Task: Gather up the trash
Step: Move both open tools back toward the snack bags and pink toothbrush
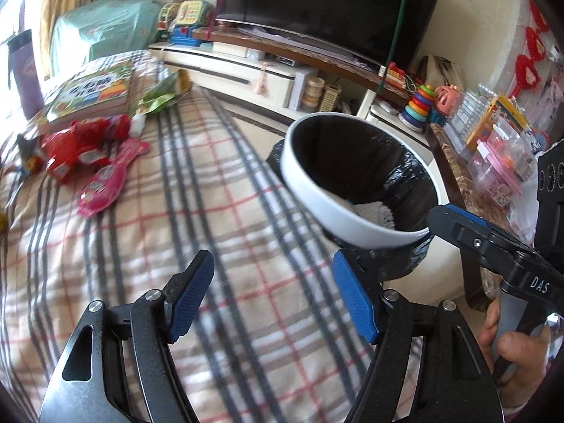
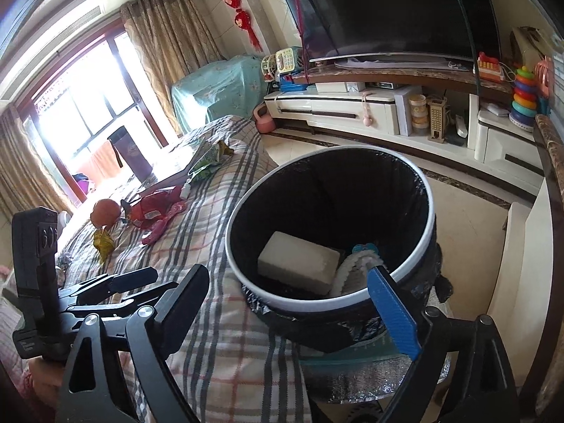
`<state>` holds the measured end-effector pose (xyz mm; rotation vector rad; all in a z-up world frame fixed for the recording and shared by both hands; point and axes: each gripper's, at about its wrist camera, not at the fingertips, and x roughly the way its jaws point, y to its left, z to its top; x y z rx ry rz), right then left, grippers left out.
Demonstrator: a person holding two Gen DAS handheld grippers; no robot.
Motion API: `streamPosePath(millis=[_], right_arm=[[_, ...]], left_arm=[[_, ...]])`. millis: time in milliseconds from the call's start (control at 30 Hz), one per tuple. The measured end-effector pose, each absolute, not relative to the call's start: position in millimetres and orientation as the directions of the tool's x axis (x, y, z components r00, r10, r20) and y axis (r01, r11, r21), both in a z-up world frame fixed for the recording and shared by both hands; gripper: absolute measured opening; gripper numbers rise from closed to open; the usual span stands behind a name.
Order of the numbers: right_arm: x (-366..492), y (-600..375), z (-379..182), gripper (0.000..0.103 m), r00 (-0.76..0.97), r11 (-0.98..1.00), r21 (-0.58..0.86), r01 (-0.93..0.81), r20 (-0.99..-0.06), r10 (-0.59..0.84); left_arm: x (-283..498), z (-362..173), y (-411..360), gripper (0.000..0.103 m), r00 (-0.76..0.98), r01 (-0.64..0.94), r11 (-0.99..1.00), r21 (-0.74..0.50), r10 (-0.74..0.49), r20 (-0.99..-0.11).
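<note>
Bin (image 2: 419, 190) ahead of right gripper (image 2: 292, 303), jaws wide, empty. Left gripper (image 1: 273, 292) spread, empty; red wrappers (image 1: 81, 148) far ahead-left.

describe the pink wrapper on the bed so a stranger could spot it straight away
Start at the plaid blanket and find the litter by the picture book. The pink wrapper lies flat at the near edge, beside the crumpled red bags; it alone is bright pink.

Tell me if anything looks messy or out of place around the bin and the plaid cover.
Yes. Wrappers are strewn over the plaid cover: red wrappers, a pink wrapper and a green wrapper, all well apart from the trash bin. The bin already holds a white block. Nothing looks spilled or broken.
</note>
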<state>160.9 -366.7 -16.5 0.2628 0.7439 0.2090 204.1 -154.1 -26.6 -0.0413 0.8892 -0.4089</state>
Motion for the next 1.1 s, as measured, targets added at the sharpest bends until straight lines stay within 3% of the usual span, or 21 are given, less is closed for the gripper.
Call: streamPosePath(millis=[1100], right_arm=[[198,-203,-40,0.094,0.602,0.917,0.288,-0.277,-0.691,0.399]], left_arm=[[191,-44,45,0.075,0.637,-0.05,0.979,-0.197,-0.121,-0.761]])
